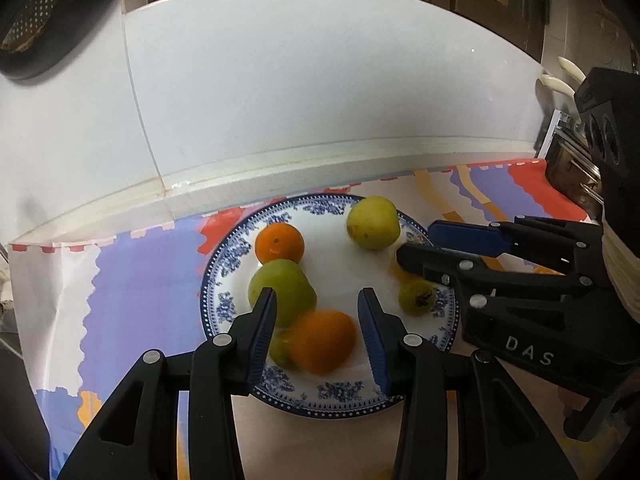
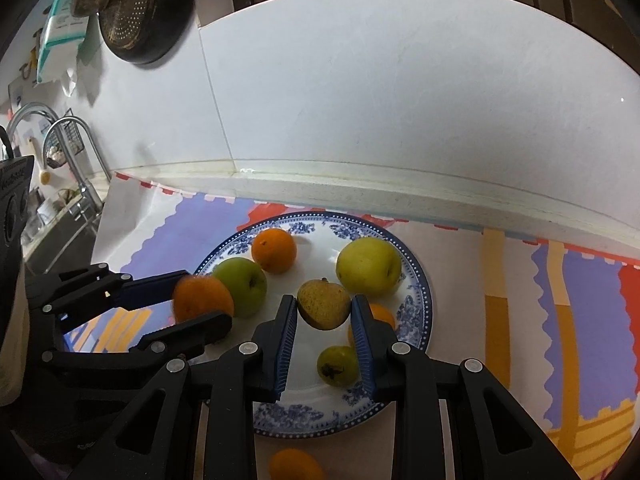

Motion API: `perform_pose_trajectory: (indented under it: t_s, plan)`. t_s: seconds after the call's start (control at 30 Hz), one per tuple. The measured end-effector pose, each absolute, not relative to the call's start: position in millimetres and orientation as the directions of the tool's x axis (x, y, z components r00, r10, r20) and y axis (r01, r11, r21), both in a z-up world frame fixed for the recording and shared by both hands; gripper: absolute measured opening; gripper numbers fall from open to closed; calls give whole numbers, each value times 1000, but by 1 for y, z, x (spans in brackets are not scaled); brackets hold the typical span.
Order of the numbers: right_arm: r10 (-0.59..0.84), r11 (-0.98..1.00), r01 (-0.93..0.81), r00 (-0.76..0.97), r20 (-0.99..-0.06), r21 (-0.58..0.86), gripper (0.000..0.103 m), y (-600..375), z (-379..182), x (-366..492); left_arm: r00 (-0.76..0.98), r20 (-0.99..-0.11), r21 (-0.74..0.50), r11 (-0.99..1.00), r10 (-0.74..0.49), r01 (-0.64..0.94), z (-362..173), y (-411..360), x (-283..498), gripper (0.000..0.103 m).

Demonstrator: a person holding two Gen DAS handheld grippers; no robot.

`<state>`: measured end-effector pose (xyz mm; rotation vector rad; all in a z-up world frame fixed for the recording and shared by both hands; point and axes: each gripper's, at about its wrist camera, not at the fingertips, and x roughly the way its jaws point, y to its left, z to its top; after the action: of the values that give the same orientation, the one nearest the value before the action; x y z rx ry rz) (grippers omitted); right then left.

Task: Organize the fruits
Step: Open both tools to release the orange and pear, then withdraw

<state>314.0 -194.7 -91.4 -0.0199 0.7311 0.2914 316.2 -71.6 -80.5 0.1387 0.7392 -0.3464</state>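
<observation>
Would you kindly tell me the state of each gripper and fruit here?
Left gripper: shut on blurred orange.
Right gripper: shut on brownish-yellow round fruit.
Blue-patterned white plate: loaded with fruit.
Small green fruit: resting on plate.

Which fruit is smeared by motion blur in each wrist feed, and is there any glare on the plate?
Left wrist view: the orange between the left gripper fingers is smeared, and its edges are soft. Right wrist view: the same orange is blurred, while the brownish fruit in the right gripper is sharp. The plate shows only mild sheen.
</observation>
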Motion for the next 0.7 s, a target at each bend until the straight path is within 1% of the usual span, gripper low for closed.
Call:
perform_pose_trajectory:
  t_s: [0.03, 0.07, 0.13, 0.27, 0.37, 0.43, 0.47, 0.7]
  plan:
    - [259, 959, -268, 703, -662, 91, 35, -196, -91, 314, 689, -676, 4, 934, -260, 356, -79, -71, 315, 45]
    - [261, 959, -267, 702, -662, 95, 38, -196, -91, 314, 692, -673, 5, 935, -259, 355, -77, -71, 315, 46]
    - [258, 960, -264, 703, -662, 94, 38, -196, -90, 313, 699, -668, 9, 936, -256, 351, -74, -70, 314, 46]
    - [247, 963, -253, 710, -659, 89, 38, -198, -85, 307, 710, -657, 10, 938, -254, 346, -69, -67, 308, 51]
    - [234, 967, -245, 724, -649, 75, 38, -200, -79, 298, 716, -651, 7, 941, -252, 338, -64, -64, 301, 51]
    - [221, 970, -234, 736, -639, 66, 42, -201, -73, 291, 722, -644, 2, 943, -253, 333, -60, -62, 296, 53]
    - [217, 971, -231, 742, -635, 63, 43, -202, -70, 288, 727, -638, 0, 944, -255, 331, -57, -60, 292, 55]
    - [197, 977, -210, 775, -600, 49, 47, -203, -50, 262, 758, -601, 0, 948, -254, 318, -38, -55, 268, 60]
